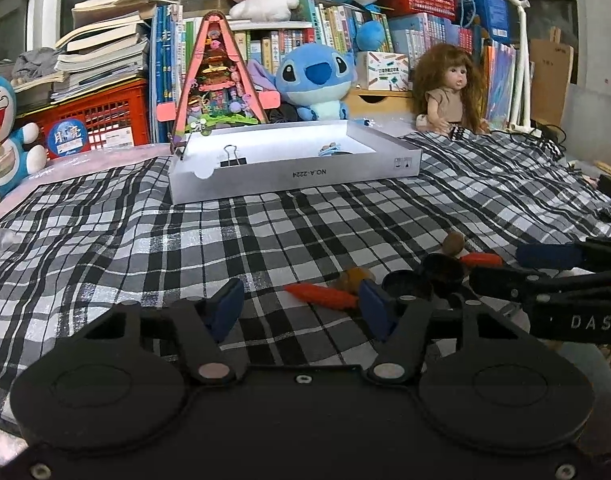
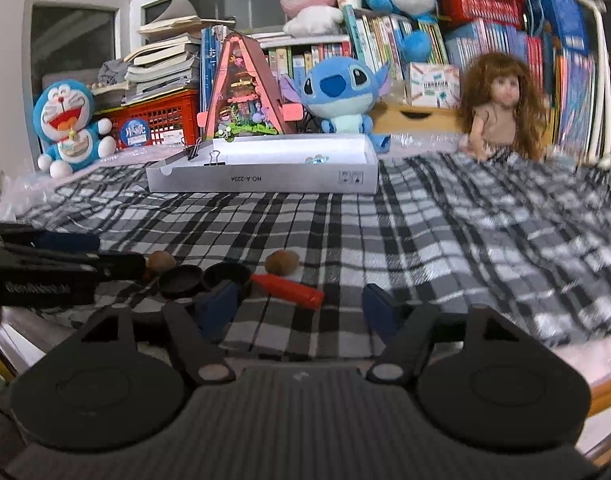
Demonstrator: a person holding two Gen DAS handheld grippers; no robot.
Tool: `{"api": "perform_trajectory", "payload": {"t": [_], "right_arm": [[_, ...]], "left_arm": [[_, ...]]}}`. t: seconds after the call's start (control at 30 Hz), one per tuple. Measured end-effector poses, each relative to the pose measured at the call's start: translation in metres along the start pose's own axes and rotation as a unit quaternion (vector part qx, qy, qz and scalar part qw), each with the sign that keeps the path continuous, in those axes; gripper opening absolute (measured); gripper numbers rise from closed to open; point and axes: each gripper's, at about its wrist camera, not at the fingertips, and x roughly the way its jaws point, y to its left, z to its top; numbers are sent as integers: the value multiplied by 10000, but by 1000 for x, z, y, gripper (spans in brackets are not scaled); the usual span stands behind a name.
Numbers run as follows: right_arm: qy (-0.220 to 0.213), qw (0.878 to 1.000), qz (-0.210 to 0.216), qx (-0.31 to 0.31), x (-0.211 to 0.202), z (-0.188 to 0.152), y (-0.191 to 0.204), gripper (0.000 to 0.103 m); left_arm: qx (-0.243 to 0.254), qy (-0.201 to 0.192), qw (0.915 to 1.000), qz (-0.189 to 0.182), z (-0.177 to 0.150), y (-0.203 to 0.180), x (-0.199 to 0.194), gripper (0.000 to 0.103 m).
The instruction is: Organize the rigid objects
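Black-and-white plaid cloth [image 1: 225, 240] covers the surface. On it, near the front: 2 orange carrot-shaped pieces [image 1: 321, 295] [image 2: 289, 286], 2 brown walnut-like lumps [image 2: 282, 262] [image 2: 160, 261], 2 black round caps [image 2: 181, 280] [image 2: 227, 274], clustered close together. Well behind them sits a shallow white cardboard tray [image 1: 293, 170] with a black binder clip [image 1: 232, 159] on its front rim.

Left gripper [image 1: 301, 308]: low, tilted down; blue-padded fingers [image 1: 225, 308] partly apart, nothing pressed between them; carrot piece just ahead. Right gripper [image 2: 301, 306]: same pose, fingers parted wider, holding nothing; other carrot piece just beyond.
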Motion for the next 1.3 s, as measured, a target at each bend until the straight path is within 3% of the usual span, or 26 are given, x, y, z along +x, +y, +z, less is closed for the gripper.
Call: {"api": "perform_trajectory", "payload": {"t": [0.13,0.4,0.6,0.77,1.07,1.3], "right_arm": [[55,9997,80,214,3,0,0,65],[109,9987,137,486,9,5,0,58],[126,9994,25,324,7,5,-2,58],[160,9995,-269,19,4,2,-4,58],[220,9975,-651,155,8,6,-13,58],[233,9965,-794,136,9,6,-18,66]], "left_arm": [[101,26,9999,16,-1,-3,5,61],[-120,57,9999,109,-4,-3,6,59],[-218,65,9995,201,-7,5,-3,59],[-274,97,9984,491,-10,15,-6,59],[-462,145,9943,946,-9,27,-6,60],[-485,170,9922,1138,-9,38,-9,62]]}}
